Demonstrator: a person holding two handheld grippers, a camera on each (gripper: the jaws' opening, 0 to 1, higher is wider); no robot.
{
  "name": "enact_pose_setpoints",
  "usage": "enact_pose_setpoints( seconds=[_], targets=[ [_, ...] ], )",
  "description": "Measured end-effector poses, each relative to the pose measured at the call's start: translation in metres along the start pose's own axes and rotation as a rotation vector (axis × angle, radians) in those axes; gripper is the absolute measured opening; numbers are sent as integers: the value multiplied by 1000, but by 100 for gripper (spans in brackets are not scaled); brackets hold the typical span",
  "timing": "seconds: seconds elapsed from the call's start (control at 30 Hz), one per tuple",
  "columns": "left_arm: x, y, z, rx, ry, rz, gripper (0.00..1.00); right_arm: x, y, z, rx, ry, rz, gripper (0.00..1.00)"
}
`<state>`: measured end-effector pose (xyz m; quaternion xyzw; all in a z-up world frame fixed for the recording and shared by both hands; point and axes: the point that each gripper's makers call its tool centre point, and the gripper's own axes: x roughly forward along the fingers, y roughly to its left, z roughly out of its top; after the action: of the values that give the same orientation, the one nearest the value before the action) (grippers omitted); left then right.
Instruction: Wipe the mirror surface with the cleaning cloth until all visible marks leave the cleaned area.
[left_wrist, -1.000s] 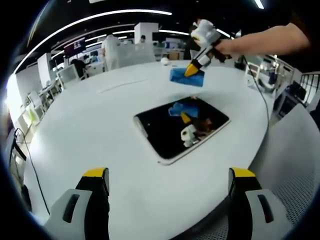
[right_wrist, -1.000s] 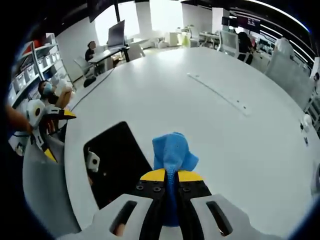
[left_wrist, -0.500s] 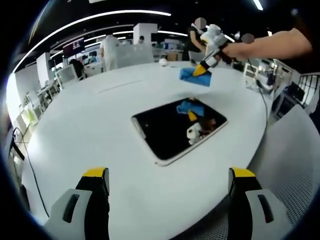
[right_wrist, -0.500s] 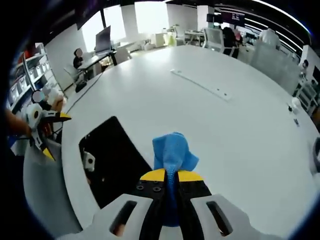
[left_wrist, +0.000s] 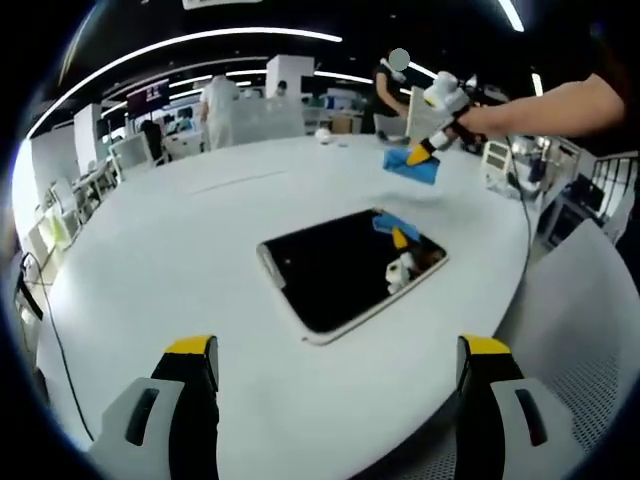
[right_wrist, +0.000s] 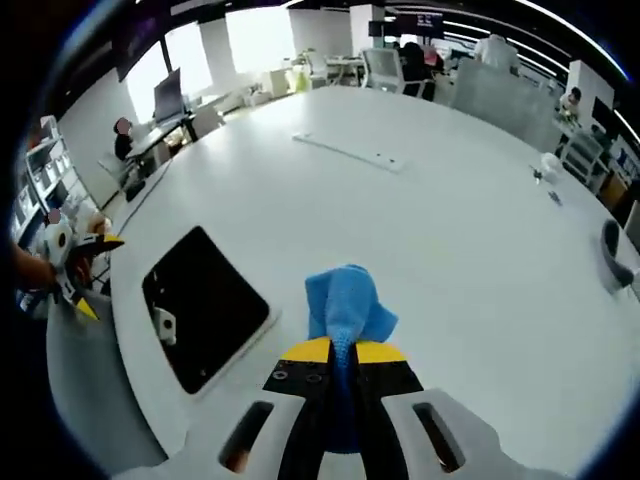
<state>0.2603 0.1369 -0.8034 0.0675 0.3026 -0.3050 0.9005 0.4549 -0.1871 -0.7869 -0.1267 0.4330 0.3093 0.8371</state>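
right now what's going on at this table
A person holds a gripper in each hand at a round white table. The right gripper is shut on a blue cleaning cloth and holds it above the table, off to one side of the mirror, not touching it. The mirror lies flat on the table. The left gripper is open and empty, hanging near the table's edge.

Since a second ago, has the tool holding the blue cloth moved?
Yes. In the left gripper view, the right tool with the blue cloth has drawn away from the mirror, toward the table's far edge.
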Motion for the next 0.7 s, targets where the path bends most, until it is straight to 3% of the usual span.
enact_pose_setpoints(
  seconds=[0.27, 0.43, 0.7],
  targets=[
    [1, -1, 0, -17, -6, -6, 100, 2, -11, -13, 34, 17, -29, 1],
    [0, 2, -1, -18, -4, 8, 100, 13, -23, -29, 169, 17, -55, 1],
    [-1, 6, -2, -39, 0, 26, 100, 29, -24, -49, 199, 55, -66, 2]
  ],
)
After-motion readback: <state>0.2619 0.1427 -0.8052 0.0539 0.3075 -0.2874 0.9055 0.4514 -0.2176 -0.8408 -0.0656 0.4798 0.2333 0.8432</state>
